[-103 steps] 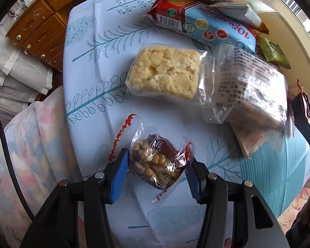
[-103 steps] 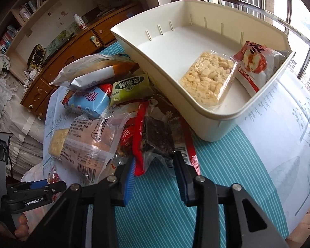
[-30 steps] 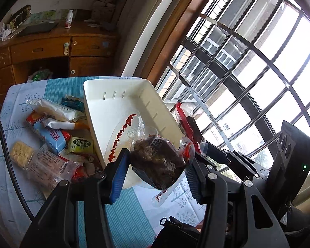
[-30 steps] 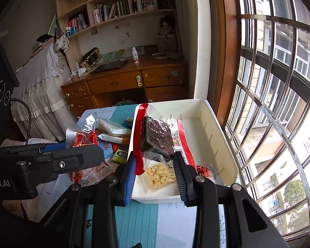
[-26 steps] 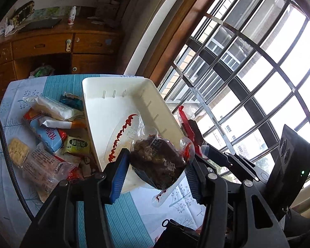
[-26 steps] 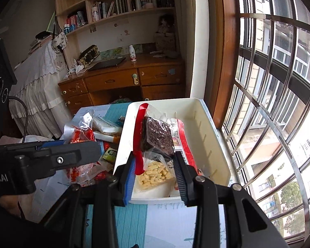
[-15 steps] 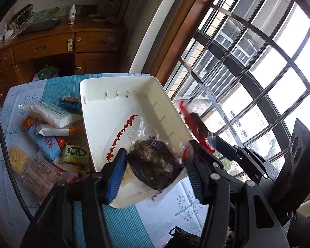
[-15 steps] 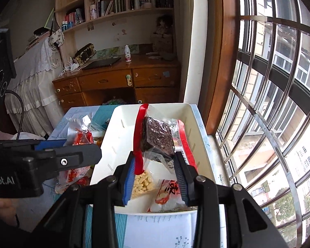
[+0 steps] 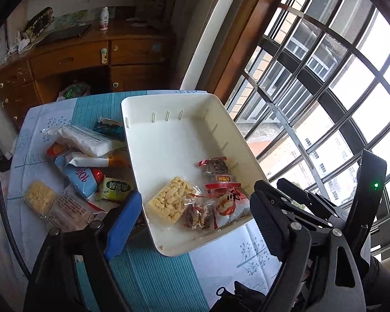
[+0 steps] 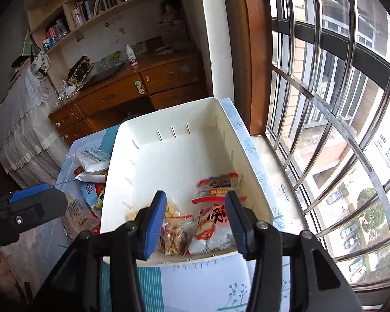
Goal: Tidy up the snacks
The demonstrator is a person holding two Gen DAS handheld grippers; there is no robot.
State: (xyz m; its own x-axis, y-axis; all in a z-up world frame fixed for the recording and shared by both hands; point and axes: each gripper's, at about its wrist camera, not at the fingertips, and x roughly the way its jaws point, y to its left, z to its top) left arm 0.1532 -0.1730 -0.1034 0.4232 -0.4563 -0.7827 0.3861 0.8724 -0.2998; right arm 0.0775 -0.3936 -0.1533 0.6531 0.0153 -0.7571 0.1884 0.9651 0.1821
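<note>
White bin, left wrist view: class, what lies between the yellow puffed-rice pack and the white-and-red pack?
In the left wrist view, a clear nut-snack packet lies between the yellow pack and white-and-red pack.

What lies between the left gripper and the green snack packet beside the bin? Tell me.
Nothing visible blocks it. The left gripper, its jaws just opened and empty, hangs over the white bin's near corner; the green snack packet lies uncovered on the tablecloth just beyond its blue finger.
</note>
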